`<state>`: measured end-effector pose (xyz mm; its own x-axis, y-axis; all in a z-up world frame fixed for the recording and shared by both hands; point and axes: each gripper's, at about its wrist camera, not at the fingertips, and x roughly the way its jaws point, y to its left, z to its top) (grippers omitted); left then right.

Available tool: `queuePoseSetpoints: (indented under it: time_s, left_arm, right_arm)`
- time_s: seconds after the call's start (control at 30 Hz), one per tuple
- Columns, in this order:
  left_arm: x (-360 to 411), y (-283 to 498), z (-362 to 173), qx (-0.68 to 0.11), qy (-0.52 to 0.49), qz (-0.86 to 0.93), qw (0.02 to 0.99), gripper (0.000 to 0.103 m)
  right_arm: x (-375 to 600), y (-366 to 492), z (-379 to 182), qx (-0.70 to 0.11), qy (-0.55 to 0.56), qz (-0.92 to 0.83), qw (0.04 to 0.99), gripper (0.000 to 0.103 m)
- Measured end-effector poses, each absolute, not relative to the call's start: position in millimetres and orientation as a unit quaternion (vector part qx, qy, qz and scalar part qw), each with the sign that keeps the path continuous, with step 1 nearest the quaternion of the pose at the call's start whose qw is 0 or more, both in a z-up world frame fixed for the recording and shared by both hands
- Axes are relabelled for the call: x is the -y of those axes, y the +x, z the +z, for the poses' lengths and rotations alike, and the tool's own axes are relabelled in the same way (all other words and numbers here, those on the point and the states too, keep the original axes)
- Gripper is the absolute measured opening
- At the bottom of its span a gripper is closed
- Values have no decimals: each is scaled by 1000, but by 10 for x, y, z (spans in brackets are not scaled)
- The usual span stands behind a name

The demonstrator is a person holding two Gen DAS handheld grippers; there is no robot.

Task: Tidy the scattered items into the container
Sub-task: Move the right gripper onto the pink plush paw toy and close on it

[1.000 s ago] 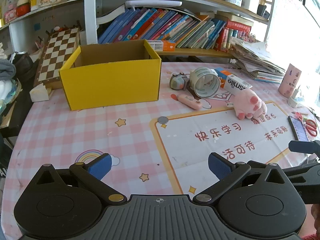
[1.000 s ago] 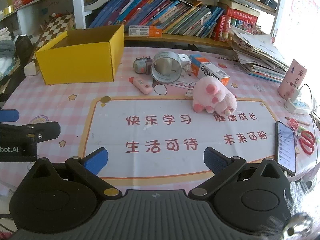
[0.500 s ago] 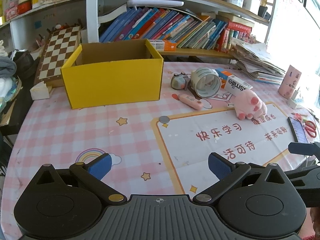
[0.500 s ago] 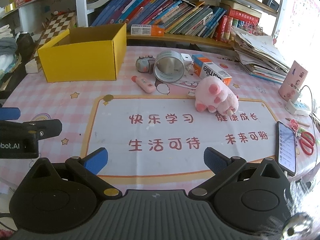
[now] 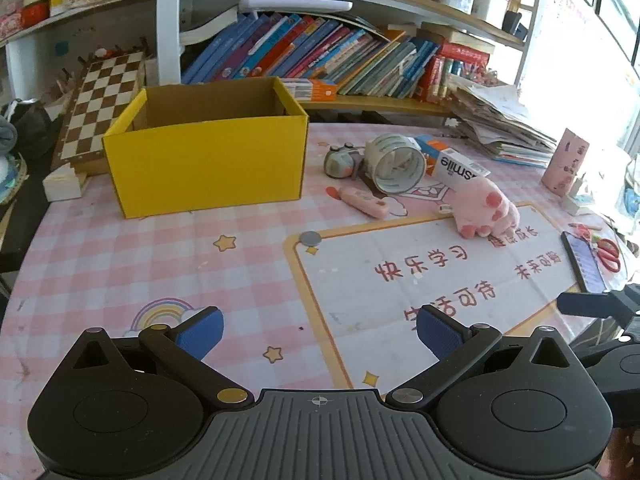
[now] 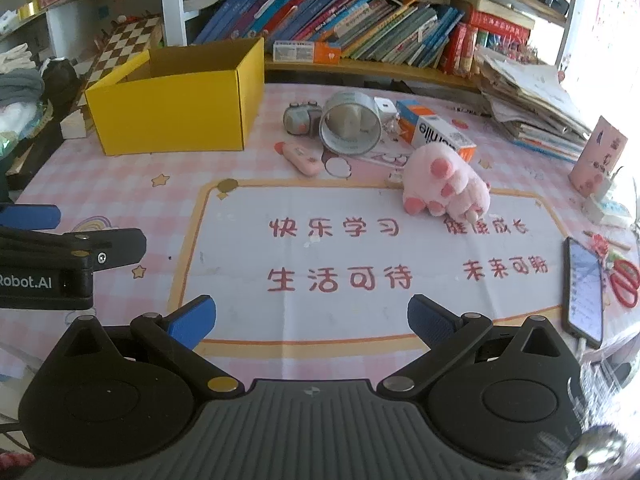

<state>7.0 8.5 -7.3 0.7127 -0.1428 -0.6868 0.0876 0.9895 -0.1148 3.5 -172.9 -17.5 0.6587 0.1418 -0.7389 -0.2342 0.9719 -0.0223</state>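
Yellow box (image 5: 208, 168), far left on table. Right of it: tape roll (image 5: 396, 164), pink plush paw (image 6: 444, 184), pink stick (image 5: 362, 201), coin (image 5: 311, 238). Left gripper (image 5: 318, 330), right gripper (image 6: 310, 320): near, fingers spread, empty.

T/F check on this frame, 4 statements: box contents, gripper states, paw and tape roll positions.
1. The yellow box already holds the pink plush paw. False: the pink plush paw lies on the table mat.
2. Both the left gripper and the right gripper are open. True.
3. The tape roll lies on its side, right of the box. True.
4. The right gripper holds the phone. False: the phone lies on the table.
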Motion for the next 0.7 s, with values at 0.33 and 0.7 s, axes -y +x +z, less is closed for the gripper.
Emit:
queuePoseSetpoints:
  time_s: [0.33,0.7]
  left_arm:
    - [4,162,-131,-384,-37,-76,919,103]
    - [128,384,-157,-380,-67,-98,917,103]
  right_arm:
    - [1825,116,-195,-405,-57,89,908,103]
    - [1979,439,-247,-419,-59,91,901,103]
